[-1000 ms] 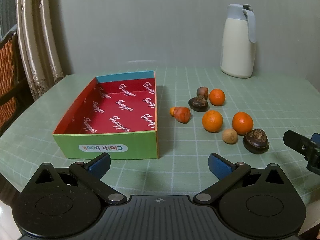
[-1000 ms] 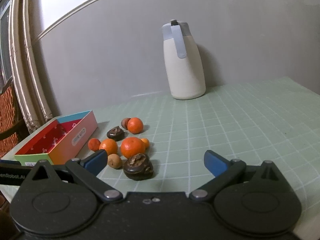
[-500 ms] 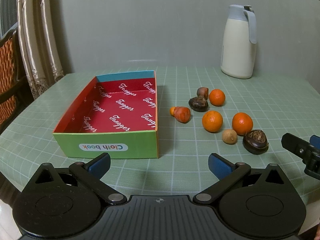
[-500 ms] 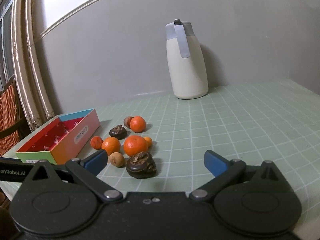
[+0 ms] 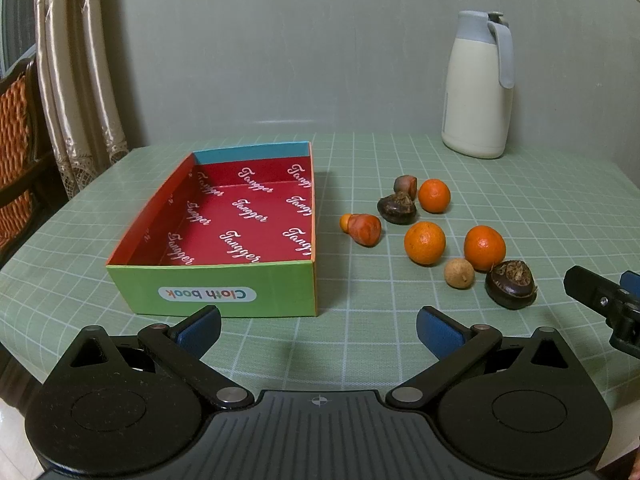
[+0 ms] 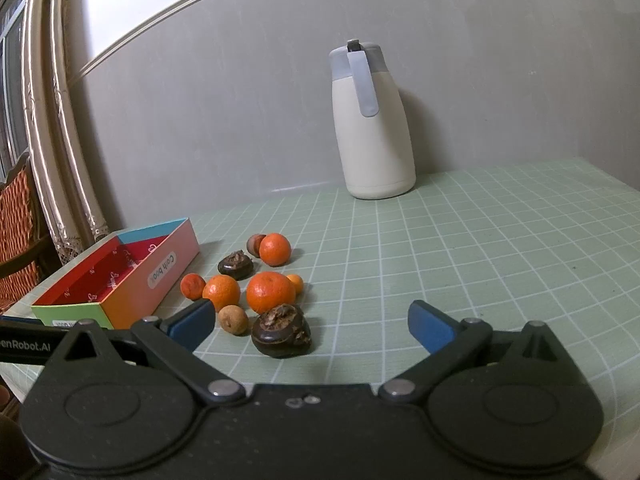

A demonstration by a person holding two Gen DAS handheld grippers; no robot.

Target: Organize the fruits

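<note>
Both tools are spread wide and pinch nothing. The left tool (image 5: 318,330) hovers low over the near edge of the table (image 5: 400,344), its blue fingertips (image 5: 200,326) just in front of the green end wall of the box (image 5: 224,290) — an open cardboard tray with a red printed floor and a label reading "Cloth book". Nothing lies inside the box.

The fruits lie loose on the table to the right of the box, apart from it. Closest to the box is a reddish fruit (image 5: 364,229) with a tiny orange one (image 5: 345,222) touching its left side. Behind them a dark brown fruit (image 5: 397,209) sits beside a smaller brown one (image 5: 406,184) and a tangerine (image 5: 434,195). Nearer the camera are two more tangerines (image 5: 425,243) and (image 5: 485,248), a small tan round fruit (image 5: 459,274) and a second dark brown fruit (image 5: 511,284).

The right tool (image 6: 312,326) points at this cluster from the near right — the closest dark brown fruit (image 6: 282,330) lies on the table between its fingertips, nearer the left one, untouched, and the tan fruit (image 6: 233,319) is just beside the left fingertip (image 6: 192,324). A cream jug (image 6: 372,132) with a grey lid and handle stands at the back of the table against the wall.
</note>
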